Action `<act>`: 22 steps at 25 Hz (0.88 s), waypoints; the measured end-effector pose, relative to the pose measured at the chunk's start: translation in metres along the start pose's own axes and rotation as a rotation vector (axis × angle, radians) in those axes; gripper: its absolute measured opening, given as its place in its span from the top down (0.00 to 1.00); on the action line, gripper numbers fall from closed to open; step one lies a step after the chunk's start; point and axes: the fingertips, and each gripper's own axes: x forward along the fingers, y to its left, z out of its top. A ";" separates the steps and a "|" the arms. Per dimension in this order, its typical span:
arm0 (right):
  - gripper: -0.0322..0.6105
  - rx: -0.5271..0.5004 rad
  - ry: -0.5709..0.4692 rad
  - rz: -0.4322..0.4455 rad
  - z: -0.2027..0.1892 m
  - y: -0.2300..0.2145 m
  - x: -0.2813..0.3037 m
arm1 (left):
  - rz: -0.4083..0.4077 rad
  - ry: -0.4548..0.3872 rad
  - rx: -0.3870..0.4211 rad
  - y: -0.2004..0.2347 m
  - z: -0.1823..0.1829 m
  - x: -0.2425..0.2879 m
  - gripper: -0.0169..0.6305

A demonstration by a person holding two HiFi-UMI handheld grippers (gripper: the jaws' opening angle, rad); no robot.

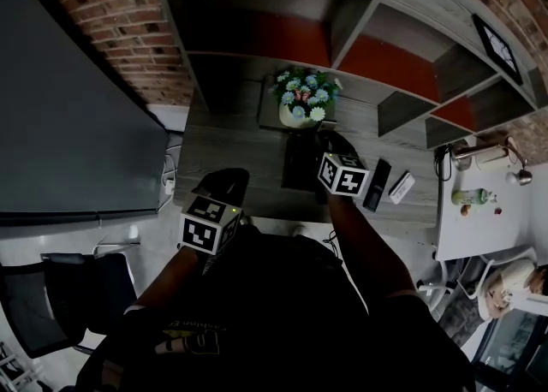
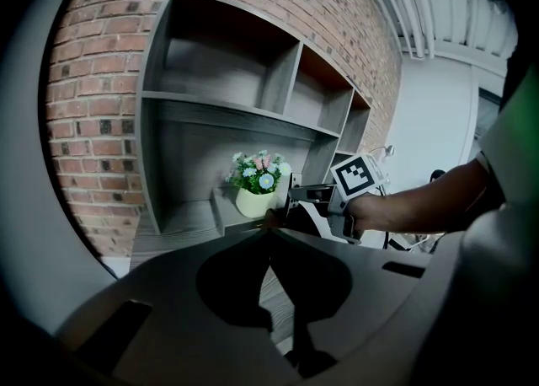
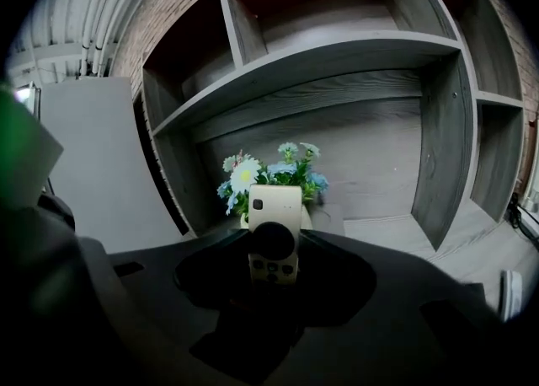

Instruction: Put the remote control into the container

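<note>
Brick wall point(image 2: 93, 123) behind grey open shelving point(image 2: 219, 108) — white table point(image 1: 488, 228) alongside.

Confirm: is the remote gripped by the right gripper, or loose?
Gripped: the remote control stands upright, clamped between the jaws of the right gripper.

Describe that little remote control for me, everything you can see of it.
The remote control is a small cream plastic-looking slab with rounded corners. A big black round pad sits mid-face, small dark buttons below it, one more near the top left corner. It stands upright, pinched by its sides in the right tool, before the potted flowers.
</note>
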 end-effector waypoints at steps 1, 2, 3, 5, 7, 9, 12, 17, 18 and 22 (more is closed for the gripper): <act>0.66 -0.012 0.019 0.006 -0.002 0.002 0.001 | -0.004 0.001 0.001 -0.001 0.000 0.001 0.96; 0.66 -0.023 0.044 0.013 -0.004 0.004 0.002 | -0.010 0.002 0.003 -0.003 0.000 0.001 0.96; 0.65 -0.034 0.065 0.021 -0.006 0.006 0.002 | -0.015 0.003 0.007 -0.005 0.000 0.002 0.96; 0.65 -0.055 0.075 0.033 -0.005 0.010 -0.003 | -0.025 0.006 0.020 -0.009 0.001 0.004 0.96; 0.65 -0.065 0.048 0.043 0.004 0.013 -0.014 | -0.038 0.007 0.036 -0.013 0.003 0.006 0.96; 0.65 -0.054 0.004 0.061 0.018 0.015 -0.031 | -0.057 0.011 0.044 -0.019 0.004 0.009 0.96; 0.65 -0.011 -0.056 0.112 0.034 0.018 -0.064 | -0.083 0.007 0.062 -0.029 0.010 0.016 0.96; 0.94 0.070 -0.122 0.269 0.036 0.031 -0.126 | -0.128 0.005 0.055 -0.050 0.019 0.029 0.96; 0.94 0.067 -0.120 0.275 0.032 0.030 -0.137 | -0.139 0.003 0.050 -0.055 0.021 0.032 0.96; 0.94 0.085 -0.072 0.287 0.006 0.030 -0.164 | -0.187 0.010 0.076 -0.077 0.026 0.045 0.96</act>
